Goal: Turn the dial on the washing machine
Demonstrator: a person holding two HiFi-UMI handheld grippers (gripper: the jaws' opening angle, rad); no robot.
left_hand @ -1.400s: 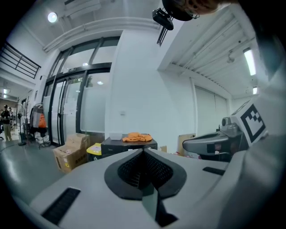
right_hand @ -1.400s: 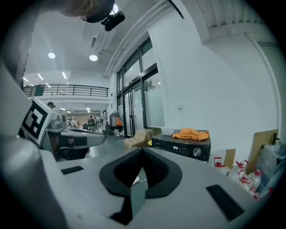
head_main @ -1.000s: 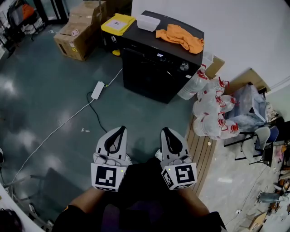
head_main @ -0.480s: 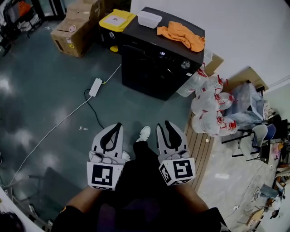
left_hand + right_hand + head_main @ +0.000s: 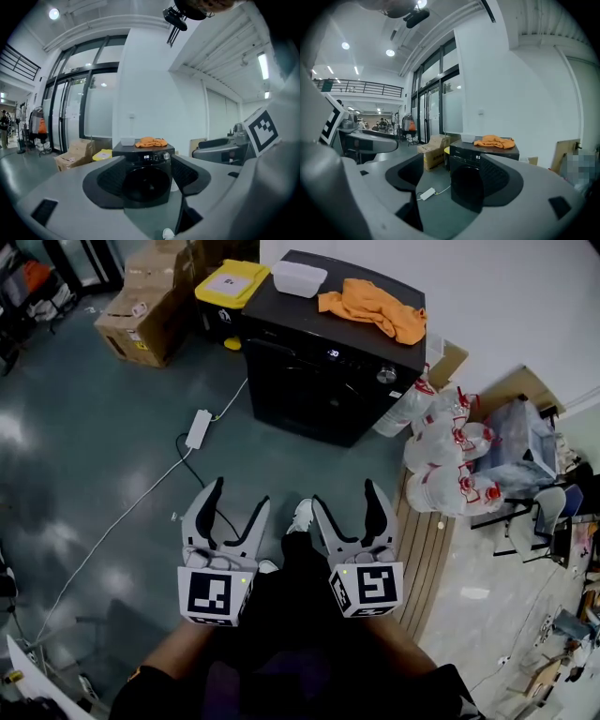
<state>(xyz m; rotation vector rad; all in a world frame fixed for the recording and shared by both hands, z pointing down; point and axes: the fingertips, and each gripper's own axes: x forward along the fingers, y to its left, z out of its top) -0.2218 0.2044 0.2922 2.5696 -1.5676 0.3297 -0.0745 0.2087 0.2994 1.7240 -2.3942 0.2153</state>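
A black front-loading washing machine (image 5: 323,390) stands against the white wall, some way ahead of both grippers. Its silver dial (image 5: 385,375) sits at the right end of the control strip, and the left gripper view also catches this dial (image 5: 165,156). My left gripper (image 5: 240,498) and right gripper (image 5: 347,498) are held side by side above the floor, pointing at the machine. Both have just been opening and now stand open with nothing between the jaws. The right gripper view frames the washing machine (image 5: 471,183) between its jaws, and the dial is hidden there.
An orange cloth (image 5: 373,307) and a clear plastic box (image 5: 299,277) lie on top of the machine. A yellow-lidded bin (image 5: 225,284) and cardboard boxes (image 5: 141,310) stand to its left. Packs of water bottles (image 5: 445,465) on a wooden pallet (image 5: 422,549) sit at its right. A power strip (image 5: 200,427) with its cable lies on the floor.
Both grippers have gone from shut to wide open. The machine has come a little nearer in the head view, and a white shoe now shows between the grippers.
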